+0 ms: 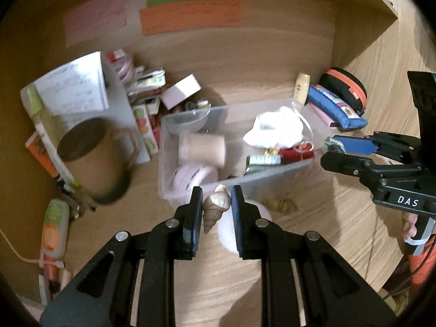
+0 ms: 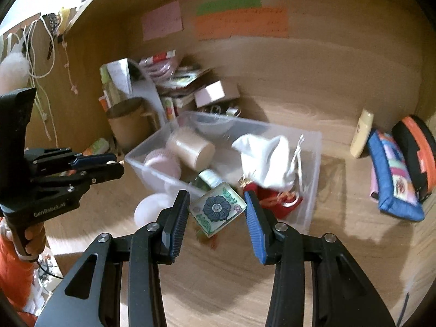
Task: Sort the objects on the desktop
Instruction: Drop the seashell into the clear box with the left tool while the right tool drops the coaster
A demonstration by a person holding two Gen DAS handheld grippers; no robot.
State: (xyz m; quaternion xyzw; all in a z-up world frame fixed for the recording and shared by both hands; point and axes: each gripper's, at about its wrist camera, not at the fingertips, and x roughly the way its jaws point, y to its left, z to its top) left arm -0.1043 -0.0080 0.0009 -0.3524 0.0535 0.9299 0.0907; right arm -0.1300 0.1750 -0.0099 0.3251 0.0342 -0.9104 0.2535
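My left gripper [image 1: 216,194] is shut on a beige spiral seashell [image 1: 214,208], held above the desk just in front of the clear plastic bin [image 1: 190,190]. My right gripper [image 2: 216,200] holds a square glass tile with a blue flower [image 2: 218,208] between its jaws, at the near edge of the bin [image 2: 313,147]. The bin holds a white cloth pouch [image 2: 268,158], a beige cylinder [image 2: 190,148], a pink round tin [image 2: 160,160], a clear bowl and red items. In the left wrist view the right gripper [image 1: 331,150] hovers at the bin's right end.
A brown mug [image 1: 90,160], a notebook [image 1: 70,87] and stacked boxes stand left of the bin. A blue pouch [image 2: 392,179], a black-orange case [image 2: 414,152] and a small cream bottle [image 2: 361,133] lie right. A white round object [image 2: 152,208] sits before the bin.
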